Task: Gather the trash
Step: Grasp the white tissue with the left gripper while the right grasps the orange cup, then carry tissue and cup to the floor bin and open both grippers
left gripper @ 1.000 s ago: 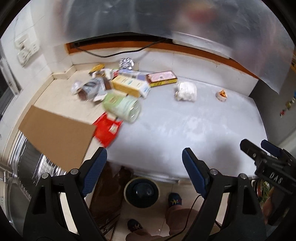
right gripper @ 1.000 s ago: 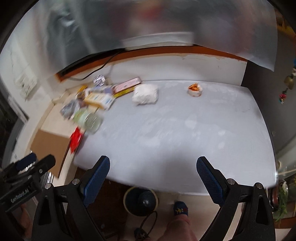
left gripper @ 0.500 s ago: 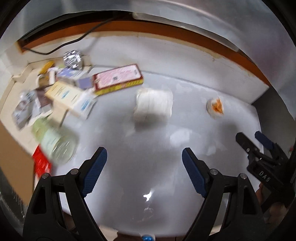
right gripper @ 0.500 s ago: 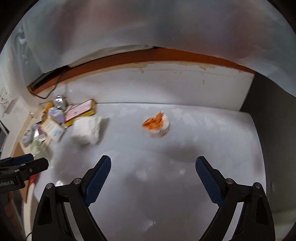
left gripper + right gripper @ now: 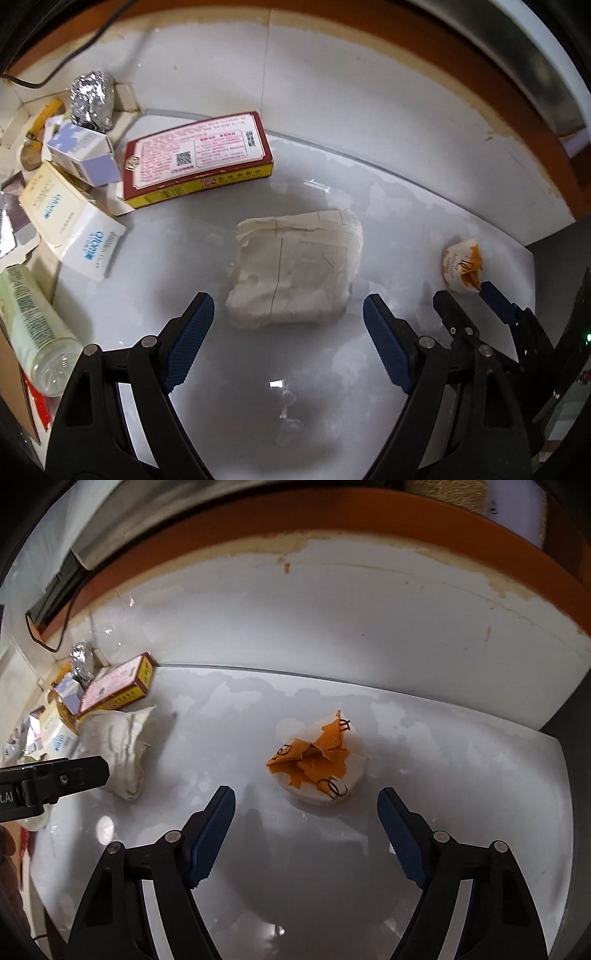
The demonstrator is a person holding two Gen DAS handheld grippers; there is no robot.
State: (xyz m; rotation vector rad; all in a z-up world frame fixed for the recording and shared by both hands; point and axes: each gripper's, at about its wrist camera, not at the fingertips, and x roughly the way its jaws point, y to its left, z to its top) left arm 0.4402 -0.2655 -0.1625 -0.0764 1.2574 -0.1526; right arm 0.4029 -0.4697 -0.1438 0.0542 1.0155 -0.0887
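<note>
Right wrist view: right hand-held gripper (image 5: 306, 805) closing, empty, above the crumpled orange-and-white wrapper (image 5: 319, 762); left hand-held gripper (image 5: 288, 314) wide, empty.

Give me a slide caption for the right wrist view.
Right gripper, jaws closing and empty, hovers before an orange-and-white crumpled wrapper on the white table.

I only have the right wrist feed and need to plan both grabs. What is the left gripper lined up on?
Observer: The left gripper is open, with the white paper wad just ahead of its fingertips, untouched.
Operator: Anything left of the wad that I'm missing?
Observer: A clear bottle lies on its side, below a white box in the left wrist view.
Operator: How does my gripper look from there?
Observer: The right gripper is closing, its tips just short of the orange wrapper, with nothing between them.
</note>
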